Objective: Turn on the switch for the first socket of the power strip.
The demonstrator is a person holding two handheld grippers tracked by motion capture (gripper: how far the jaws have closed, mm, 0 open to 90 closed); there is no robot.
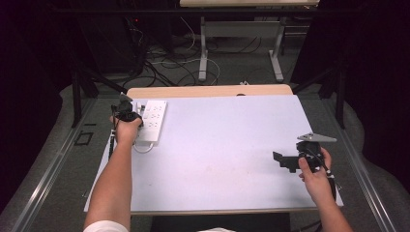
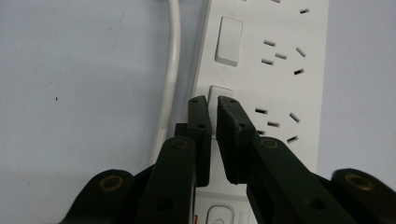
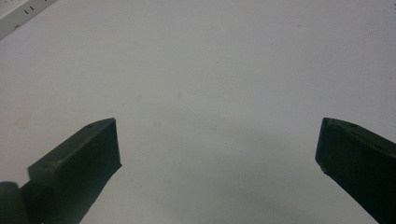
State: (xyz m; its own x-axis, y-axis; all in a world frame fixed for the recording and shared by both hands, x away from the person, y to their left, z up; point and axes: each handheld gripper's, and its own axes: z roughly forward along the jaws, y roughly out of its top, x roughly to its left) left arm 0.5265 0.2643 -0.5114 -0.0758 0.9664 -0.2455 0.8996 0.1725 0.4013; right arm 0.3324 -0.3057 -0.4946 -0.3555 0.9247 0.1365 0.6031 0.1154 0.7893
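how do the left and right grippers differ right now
The left gripper has its jaws nearly together, tips at a switch of the white power strip; the right gripper has its jaws spread wide with nothing between them. The left sits at the table's far left corner over the strip; the right is above bare surface near the right edge. Both are black, two-jawed and hand-held.
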